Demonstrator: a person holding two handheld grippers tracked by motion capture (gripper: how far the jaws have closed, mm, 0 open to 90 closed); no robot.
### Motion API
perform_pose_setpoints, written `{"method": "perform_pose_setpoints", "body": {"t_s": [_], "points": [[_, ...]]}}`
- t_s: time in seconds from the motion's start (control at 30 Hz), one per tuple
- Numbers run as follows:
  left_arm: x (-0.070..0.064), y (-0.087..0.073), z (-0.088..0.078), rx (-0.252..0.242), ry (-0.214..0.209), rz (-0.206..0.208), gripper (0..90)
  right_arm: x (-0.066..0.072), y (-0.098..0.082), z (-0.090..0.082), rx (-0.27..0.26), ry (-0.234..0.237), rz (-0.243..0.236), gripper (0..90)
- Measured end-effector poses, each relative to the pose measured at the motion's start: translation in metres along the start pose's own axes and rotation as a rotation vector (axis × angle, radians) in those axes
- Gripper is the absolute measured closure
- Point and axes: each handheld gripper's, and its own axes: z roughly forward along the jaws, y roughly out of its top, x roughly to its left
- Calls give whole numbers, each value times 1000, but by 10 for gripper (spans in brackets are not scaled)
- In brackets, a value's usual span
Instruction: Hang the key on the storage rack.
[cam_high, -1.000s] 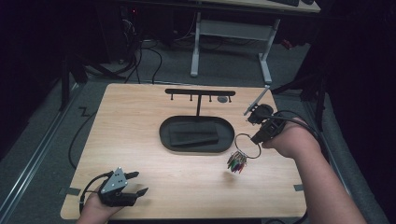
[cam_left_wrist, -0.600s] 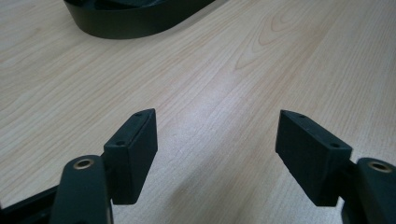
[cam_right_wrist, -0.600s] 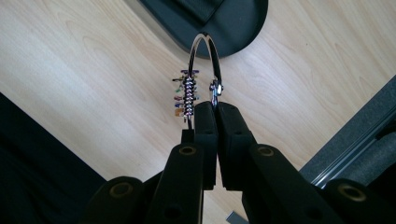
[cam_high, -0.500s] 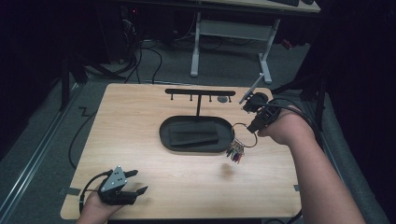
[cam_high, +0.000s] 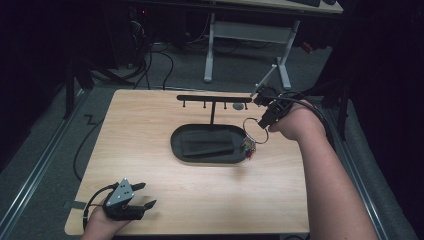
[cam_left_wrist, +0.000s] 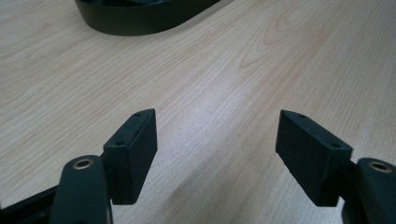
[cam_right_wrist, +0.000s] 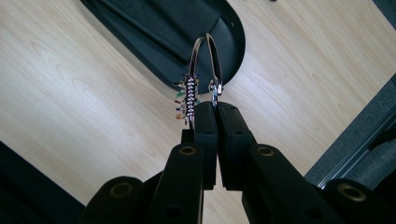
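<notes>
My right gripper (cam_high: 264, 119) (cam_right_wrist: 215, 106) is shut on a metal key ring (cam_high: 255, 130) (cam_right_wrist: 207, 60) with a bunch of small coloured keys (cam_high: 248, 147) (cam_right_wrist: 187, 98) dangling from it. It holds the ring in the air over the right end of the black oval tray (cam_high: 180, 150) (cam_right_wrist: 233, 37), just below and right of the black T-shaped hook rack (cam_high: 212, 98). Near the table's front left corner my left gripper (cam_high: 142, 195) (cam_left_wrist: 215, 140) rests low over bare wood, its jaws wide apart and empty.
The wooden table (cam_high: 150, 120) has a flat dark insert (cam_high: 207, 145) inside the tray. A small grey disc (cam_high: 239, 106) lies by the rack. Cables (cam_high: 82, 145) trail off the left edge. A white desk frame (cam_high: 245, 30) stands beyond the table.
The right hand has carried the key ring up and toward the far side, from the wood right of the tray to beside the rack's right end. The left gripper has stayed put.
</notes>
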Motion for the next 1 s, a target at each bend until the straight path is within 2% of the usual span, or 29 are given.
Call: {"method": "perform_pose_setpoints", "body": {"t_s": [0.07, 0.13, 0.27, 0.53, 0.6, 0.63, 0.67, 0.8, 0.9, 0.93, 1.0], "points": [[0, -2, -2, 6, 3, -2, 300, -2, 6, 2, 3, -4, 9, 880], [0, -3, -3, 8, 12, -7, 303, -5, 10, 3, 1, -12, -5, 880], [-2, -3, -6, 6, 22, -1, 303, -8, 21, 3, -10, -17, 10, 880], [-3, -3, -9, -1, 29, 0, 303, -15, 36, 21, -1, -17, 6, 880], [-3, -3, -10, -8, 42, 2, 305, -19, 40, 25, -4, -23, -2, 879], [-3, -3, -11, -12, 50, 4, 313, -22, 42, 27, -3, -22, 7, 879], [-3, -2, -11, -11, 50, 3, 315, -29, 45, 30, -8, -22, 43, 879], [-5, -2, -10, -4, 50, 24, 315, -38, 50, 39, 1, -28, 74, 879], [-5, -2, -9, 3, 46, 26, 315, -45, 56, 51, 22, -36, 61, 879], [-5, -2, -9, 3, 46, 26, 315, -44, 58, 53, 35, -38, 77, 879], [-4, -3, -9, 3, 45, 20, 315, -45, 61, 57, 34, -36, 58, 879]]}}
